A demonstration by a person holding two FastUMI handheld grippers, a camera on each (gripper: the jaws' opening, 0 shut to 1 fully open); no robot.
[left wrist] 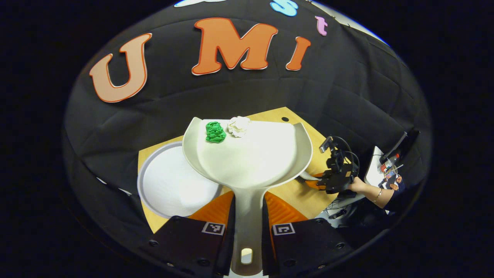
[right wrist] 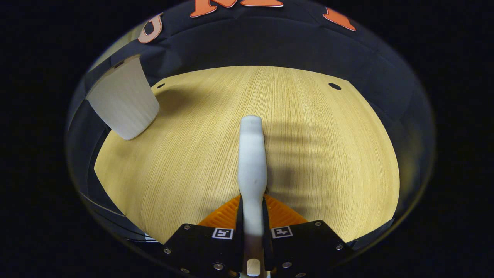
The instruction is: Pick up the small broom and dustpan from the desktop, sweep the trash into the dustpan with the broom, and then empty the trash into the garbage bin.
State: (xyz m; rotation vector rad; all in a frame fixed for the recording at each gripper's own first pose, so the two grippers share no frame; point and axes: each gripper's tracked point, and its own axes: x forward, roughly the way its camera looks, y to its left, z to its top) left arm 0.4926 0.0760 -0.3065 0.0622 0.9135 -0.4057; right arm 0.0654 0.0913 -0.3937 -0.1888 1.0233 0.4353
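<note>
Dustpan (left wrist: 251, 154) sits in your left tool (left wrist: 247, 231), squeezed tight by its handle, held over the tabletop (left wrist: 305, 200) beside the white bin (left wrist: 173, 185). Your right tool (right wrist: 252, 227) squeezes the broom (right wrist: 252, 162) handle. Green (left wrist: 215, 132) and white (left wrist: 239, 126) paper balls lie in the dustpan's far end.

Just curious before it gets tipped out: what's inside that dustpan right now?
Inside the dustpan, near its front lip, lie a crumpled green wad and a crumpled white wad, side by side. The rest of the pan looks bare. What lies beneath the pan is covered.
</note>
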